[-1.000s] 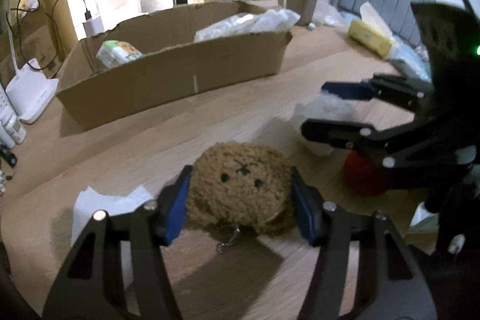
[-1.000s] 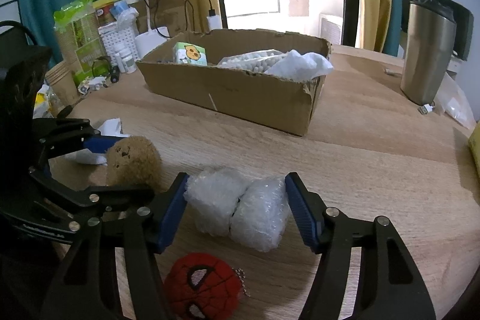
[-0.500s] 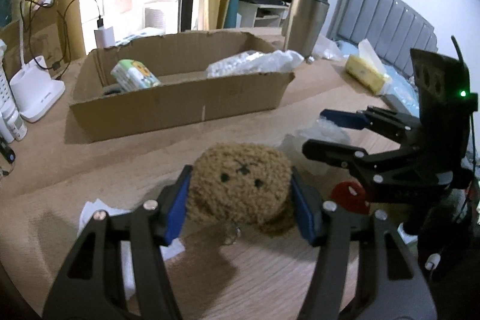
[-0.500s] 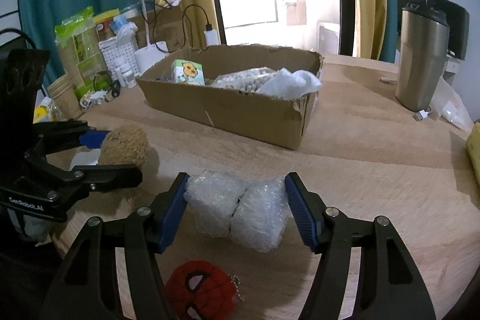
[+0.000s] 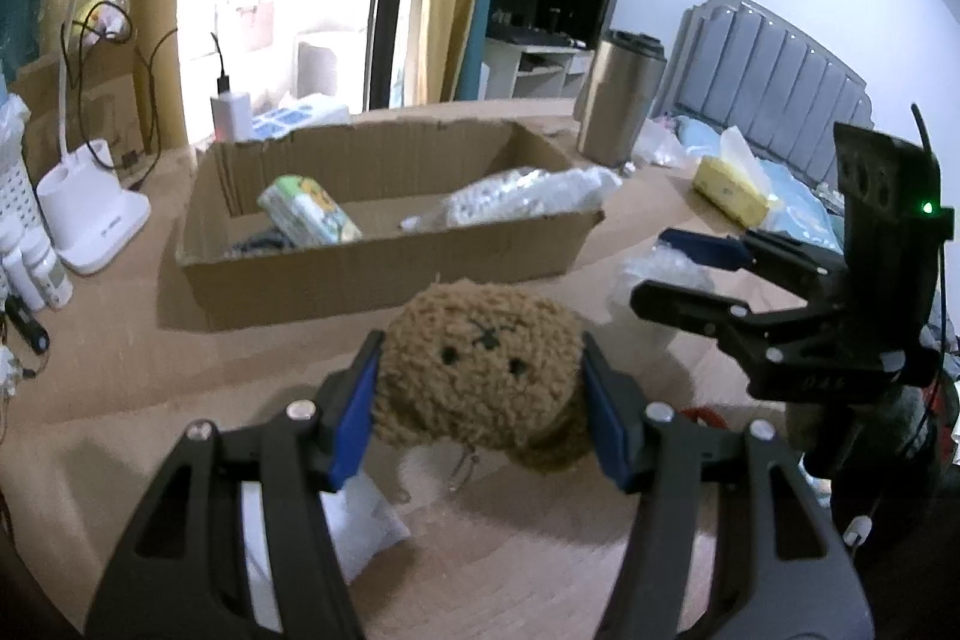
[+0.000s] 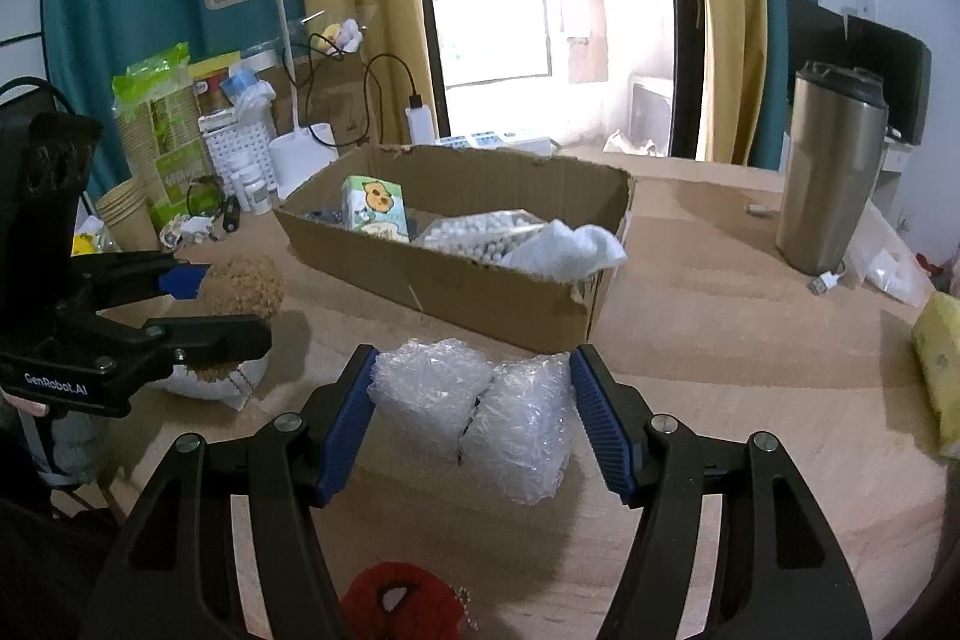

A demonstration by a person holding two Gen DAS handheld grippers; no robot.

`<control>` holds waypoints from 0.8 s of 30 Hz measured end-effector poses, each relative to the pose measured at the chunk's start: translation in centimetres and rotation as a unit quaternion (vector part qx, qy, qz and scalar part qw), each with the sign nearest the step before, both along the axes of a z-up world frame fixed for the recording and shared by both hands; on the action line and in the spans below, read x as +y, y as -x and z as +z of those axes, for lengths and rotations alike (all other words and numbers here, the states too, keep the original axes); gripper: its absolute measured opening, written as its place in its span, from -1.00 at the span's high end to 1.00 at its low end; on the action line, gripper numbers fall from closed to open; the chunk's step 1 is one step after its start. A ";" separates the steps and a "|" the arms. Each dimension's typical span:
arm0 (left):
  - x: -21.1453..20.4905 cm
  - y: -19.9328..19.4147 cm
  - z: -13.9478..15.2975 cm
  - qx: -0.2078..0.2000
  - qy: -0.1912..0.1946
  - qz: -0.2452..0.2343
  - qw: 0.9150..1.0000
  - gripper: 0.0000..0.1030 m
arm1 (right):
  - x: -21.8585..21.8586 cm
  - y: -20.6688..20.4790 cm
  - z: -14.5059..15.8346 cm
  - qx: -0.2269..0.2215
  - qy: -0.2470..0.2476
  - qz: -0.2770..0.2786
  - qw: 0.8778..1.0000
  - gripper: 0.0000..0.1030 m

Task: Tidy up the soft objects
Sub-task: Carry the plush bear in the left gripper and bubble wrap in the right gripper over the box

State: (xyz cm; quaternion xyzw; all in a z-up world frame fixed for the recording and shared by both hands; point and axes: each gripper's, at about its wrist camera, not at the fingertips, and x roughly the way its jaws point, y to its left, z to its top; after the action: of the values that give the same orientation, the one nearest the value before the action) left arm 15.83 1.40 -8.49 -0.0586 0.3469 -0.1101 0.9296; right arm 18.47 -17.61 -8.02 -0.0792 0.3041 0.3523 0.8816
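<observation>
My left gripper (image 5: pixel 480 400) is shut on a brown plush toy (image 5: pixel 480 382) with a stitched face, lifted clear of the wooden table (image 5: pixel 150 376). From the right wrist view the same plush toy (image 6: pixel 243 283) hangs in the left gripper (image 6: pixel 231 304) at the left. My right gripper (image 6: pixel 474 412) is shut on a bundle of bubble wrap (image 6: pixel 474 418), held above the table. An open cardboard box (image 5: pixel 390 268) lies beyond both; it holds a tissue pack (image 5: pixel 306 214), a bag of white beads (image 6: pixel 480 232) and a white cloth (image 6: pixel 564 244). A red spider-face plush (image 6: pixel 399 604) lies below the right gripper.
A white paper packet (image 5: pixel 360 520) lies under the left gripper. A steel tumbler (image 6: pixel 831 172) stands at the right, a yellow tissue pack (image 5: pixel 729 190) beyond it. A white desk lamp (image 6: pixel 288 40), bottles and paper cups (image 6: pixel 129 214) crowd the left edge.
The left gripper has risen with the brown plush, tilting up so the box interior shows. The right gripper kept almost still with the bubble wrap.
</observation>
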 end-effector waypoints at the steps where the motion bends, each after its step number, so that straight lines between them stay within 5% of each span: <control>1: 0.0 -0.1 0.1 -0.002 0.001 0.001 1.000 -0.20 | 0.1 -0.1 0.1 -0.002 0.000 0.000 1.000 -0.32; 24: 1.3 -2.2 1.8 -0.033 0.003 0.011 0.999 -0.20 | 0.9 -2.1 3.2 -0.051 -0.006 0.004 0.999 -0.32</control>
State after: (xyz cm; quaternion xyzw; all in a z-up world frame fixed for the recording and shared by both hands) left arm 18.07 2.75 -6.72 -0.0614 0.3155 -0.1031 0.9413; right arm 20.58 -16.70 -4.82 -0.0926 0.2564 0.3528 0.8951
